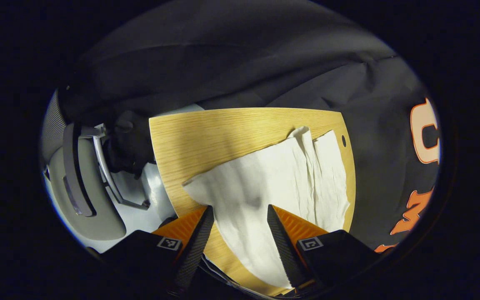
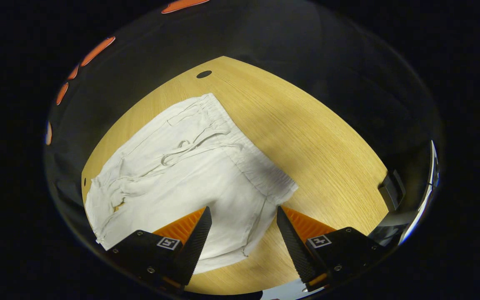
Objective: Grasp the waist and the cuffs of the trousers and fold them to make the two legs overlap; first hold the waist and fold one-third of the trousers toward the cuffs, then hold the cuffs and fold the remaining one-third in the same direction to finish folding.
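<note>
In the left gripper view, the left tool point(image 1: 240, 214) stood at the bottom of the frame with its fingers spread wide and nothing between them; they hung over the near edge of the white trousers point(image 1: 273, 183), which ran from lower centre up toward the right across the wooden worktop point(image 1: 190, 137). In the right gripper view, the right tool point(image 2: 243, 216) was likewise wide open and empty at the bottom, just over the cloth below the elastic waist point(image 2: 240, 154), with the drawstring point(image 2: 181, 152) further up at centre left.

The main risk looked to be a shallow bite: closing on a single layer would let the lower layer stay behind, so the legs would not overlap cleanly. The wrinkled left side in the right gripper view could bunch further if dragged. The trousers lay close to the worktop's edge at the lower left, so a pull that way might slide them off.

Farther off in the left gripper view, a grey chair point(image 1: 81, 187) stood at the left.
</note>
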A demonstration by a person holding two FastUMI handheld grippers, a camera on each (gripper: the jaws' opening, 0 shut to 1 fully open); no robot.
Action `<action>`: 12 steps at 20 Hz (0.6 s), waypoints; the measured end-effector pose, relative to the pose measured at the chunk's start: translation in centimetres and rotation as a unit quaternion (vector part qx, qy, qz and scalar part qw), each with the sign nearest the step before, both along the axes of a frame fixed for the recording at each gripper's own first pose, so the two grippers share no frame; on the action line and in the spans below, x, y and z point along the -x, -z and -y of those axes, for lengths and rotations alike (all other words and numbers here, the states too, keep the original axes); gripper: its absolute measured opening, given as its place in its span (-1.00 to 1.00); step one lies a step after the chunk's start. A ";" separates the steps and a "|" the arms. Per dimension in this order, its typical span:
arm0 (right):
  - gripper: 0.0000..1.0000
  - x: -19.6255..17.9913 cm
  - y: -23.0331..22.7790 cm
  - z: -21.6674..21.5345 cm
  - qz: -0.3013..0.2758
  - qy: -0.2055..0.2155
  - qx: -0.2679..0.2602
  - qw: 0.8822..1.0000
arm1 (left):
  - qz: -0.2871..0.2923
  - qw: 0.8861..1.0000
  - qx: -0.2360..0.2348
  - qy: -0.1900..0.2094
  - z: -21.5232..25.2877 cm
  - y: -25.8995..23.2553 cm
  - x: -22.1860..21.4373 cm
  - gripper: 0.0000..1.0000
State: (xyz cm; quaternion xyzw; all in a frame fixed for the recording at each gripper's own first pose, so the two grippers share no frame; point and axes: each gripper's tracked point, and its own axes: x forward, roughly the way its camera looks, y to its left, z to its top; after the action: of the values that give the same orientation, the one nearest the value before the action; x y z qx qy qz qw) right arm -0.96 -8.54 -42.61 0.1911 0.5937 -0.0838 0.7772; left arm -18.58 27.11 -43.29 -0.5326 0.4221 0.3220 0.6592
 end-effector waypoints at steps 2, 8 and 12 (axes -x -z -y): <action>0.91 0.1 0.2 0.5 -0.001 0.005 0.005 1.000 | 0.003 1.000 -0.011 0.008 -0.4 0.5 -0.8 0.52; 0.89 0.5 0.3 2.4 0.000 0.044 0.007 0.999 | -0.003 0.996 -0.068 0.050 -0.9 0.8 -2.3 -0.48; 0.80 -0.1 1.6 3.1 -0.011 0.075 0.012 0.997 | 0.000 0.995 -0.085 0.062 -1.4 0.0 -3.3 -0.84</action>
State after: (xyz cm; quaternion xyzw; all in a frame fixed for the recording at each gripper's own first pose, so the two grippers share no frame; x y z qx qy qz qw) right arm -0.82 -11.62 -44.24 0.2251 0.5854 -0.1510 0.7641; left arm -15.28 28.47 -43.26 -0.4480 0.4252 0.3151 0.7206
